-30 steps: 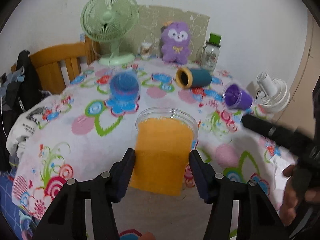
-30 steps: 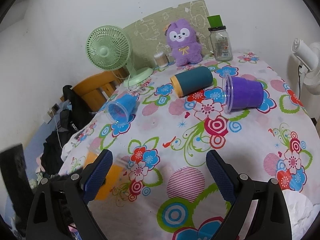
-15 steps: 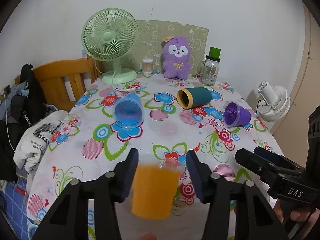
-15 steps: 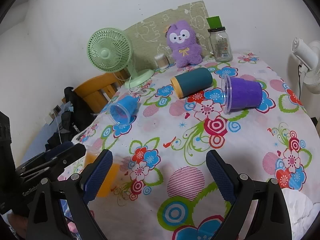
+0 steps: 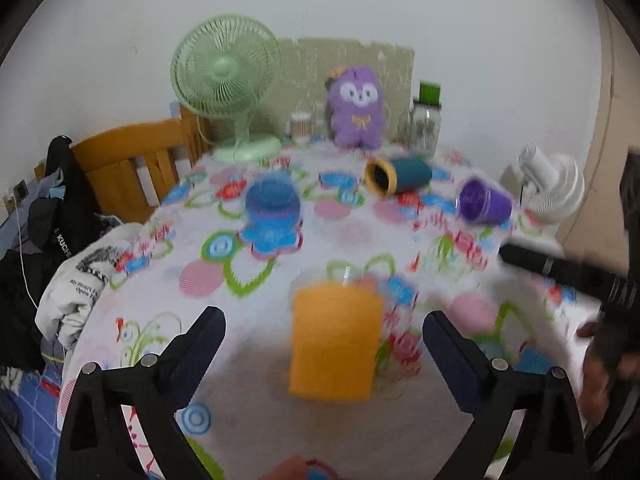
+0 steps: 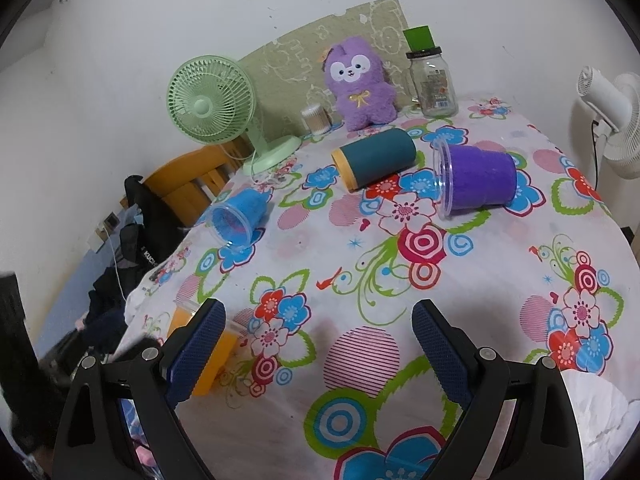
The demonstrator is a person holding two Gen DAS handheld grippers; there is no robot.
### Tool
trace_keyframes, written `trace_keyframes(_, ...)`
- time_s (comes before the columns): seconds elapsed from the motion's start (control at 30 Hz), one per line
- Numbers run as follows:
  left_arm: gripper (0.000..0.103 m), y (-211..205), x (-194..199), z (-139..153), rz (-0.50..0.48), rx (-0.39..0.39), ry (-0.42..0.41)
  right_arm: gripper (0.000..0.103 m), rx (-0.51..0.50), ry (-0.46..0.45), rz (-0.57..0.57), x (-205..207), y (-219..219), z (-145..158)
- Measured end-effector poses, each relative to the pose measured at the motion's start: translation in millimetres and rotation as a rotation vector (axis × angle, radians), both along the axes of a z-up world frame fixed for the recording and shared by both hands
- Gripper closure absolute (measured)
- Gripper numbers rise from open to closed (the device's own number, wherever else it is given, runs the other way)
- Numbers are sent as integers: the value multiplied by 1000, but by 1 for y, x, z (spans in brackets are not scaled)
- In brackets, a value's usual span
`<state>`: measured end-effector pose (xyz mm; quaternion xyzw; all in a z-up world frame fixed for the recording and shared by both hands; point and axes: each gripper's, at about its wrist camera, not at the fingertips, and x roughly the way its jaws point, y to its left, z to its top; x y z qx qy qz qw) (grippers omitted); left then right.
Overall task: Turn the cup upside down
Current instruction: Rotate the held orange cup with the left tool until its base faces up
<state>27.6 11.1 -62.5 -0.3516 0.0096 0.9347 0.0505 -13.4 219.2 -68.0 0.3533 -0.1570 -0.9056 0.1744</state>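
Left gripper [image 5: 324,328]: released, jaws wide, orange cup [image 5: 334,342] between them, touching neither finger; view motion-blurred. The cup stands on the floral tablecloth [image 6: 400,280] near its front edge. Right gripper [image 6: 318,334]: released, nothing between the jaws, the cup at 9 o'clock behind its left finger. Lying on their sides: blue cup [image 6: 238,218] at 11 o'clock, teal cup [image 6: 378,159] at 12, purple cup [image 6: 476,180] at 1.
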Motion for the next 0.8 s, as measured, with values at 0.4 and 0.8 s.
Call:
trace_keyframes(0.4, 48, -8, -8, -33, -39, 72, -132, 7, 15, -8, 17, -2, -16, -2)
trace_keyframes(0.8, 46, 1, -26, 15, -27, -19, -141, 7, 1, 2, 36, -2, -19, 0)
